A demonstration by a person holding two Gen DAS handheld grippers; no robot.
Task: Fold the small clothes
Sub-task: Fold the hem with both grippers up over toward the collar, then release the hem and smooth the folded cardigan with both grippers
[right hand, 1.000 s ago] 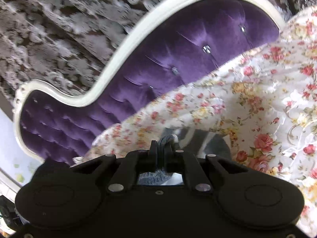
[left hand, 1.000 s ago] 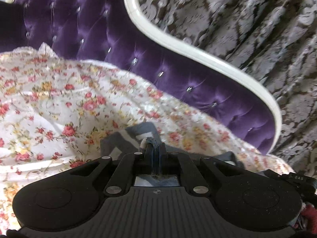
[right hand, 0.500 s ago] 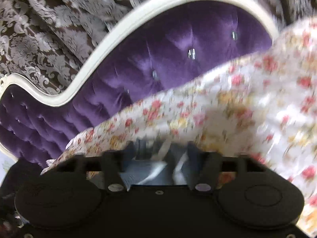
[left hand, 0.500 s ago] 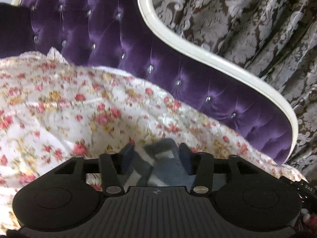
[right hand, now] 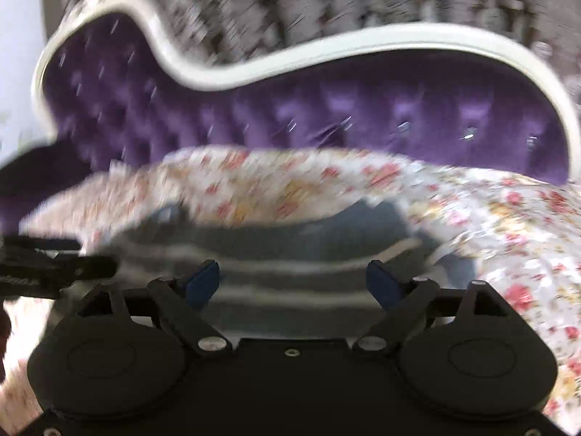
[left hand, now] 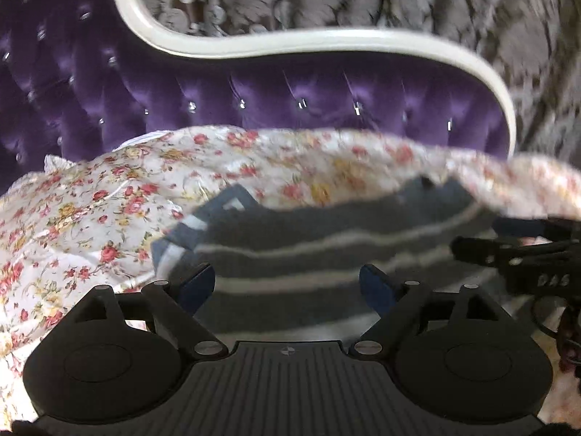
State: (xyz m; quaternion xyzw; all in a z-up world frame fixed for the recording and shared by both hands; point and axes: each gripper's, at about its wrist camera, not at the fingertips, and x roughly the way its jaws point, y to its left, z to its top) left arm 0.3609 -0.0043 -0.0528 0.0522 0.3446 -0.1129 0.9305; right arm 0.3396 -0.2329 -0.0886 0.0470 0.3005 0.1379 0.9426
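Your left claw (left hand: 287, 283) and right claw (right hand: 292, 281) are both opening, pads clear of the grey striped garment (left hand: 326, 239) lying on the floral bedspread (left hand: 90, 210).

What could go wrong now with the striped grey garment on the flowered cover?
1. Both the left gripper and the right gripper are opening with the striped grey garment lying unpinched between their fingers; a fingertip could snag it and undo the fold.
2. The flowered bed cover is rumpled and soft, so the garment may slump or lie crooked.
3. Both views are blurred, so the fold's edges are hard to judge.
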